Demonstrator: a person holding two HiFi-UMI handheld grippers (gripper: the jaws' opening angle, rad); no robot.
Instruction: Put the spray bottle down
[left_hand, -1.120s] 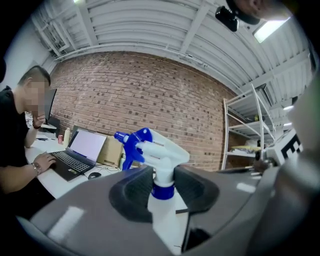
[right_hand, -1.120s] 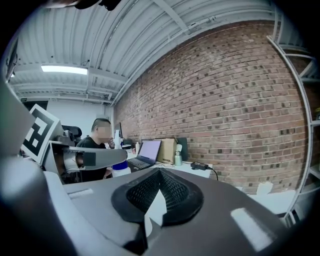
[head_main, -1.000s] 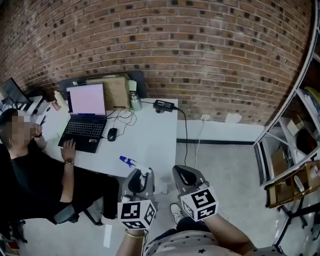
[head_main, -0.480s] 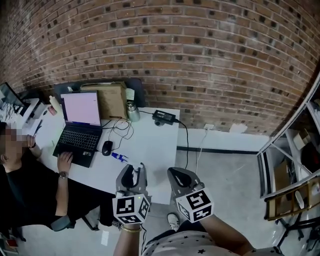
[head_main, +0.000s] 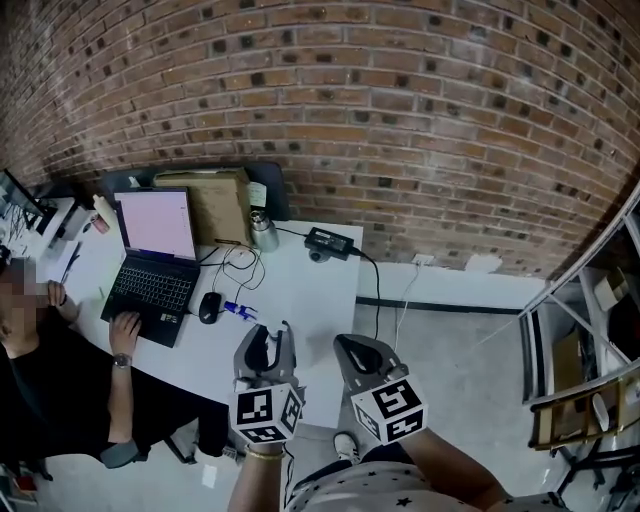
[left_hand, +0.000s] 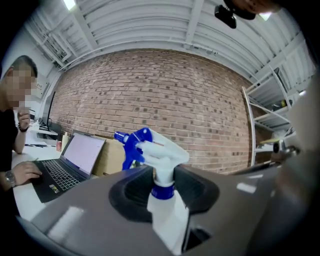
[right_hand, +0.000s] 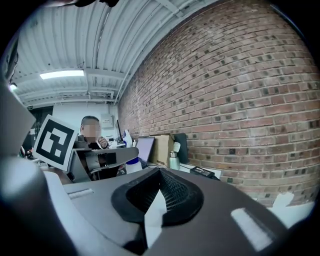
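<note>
Both tools have advanced toward the white worktop (head_main: 300, 285); the left tool (head_main: 268, 342) grips the upright spray bottle (left_hand: 161, 150) by its neck, while the right tool (head_main: 362, 352) is clenched, empty.

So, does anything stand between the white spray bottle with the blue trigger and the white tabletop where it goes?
Nothing visible does. The white spray bottle with the blue trigger, clamped in the left gripper, is above bare white table. The black computer mouse and open black laptop lie further left, clear of it.
</note>
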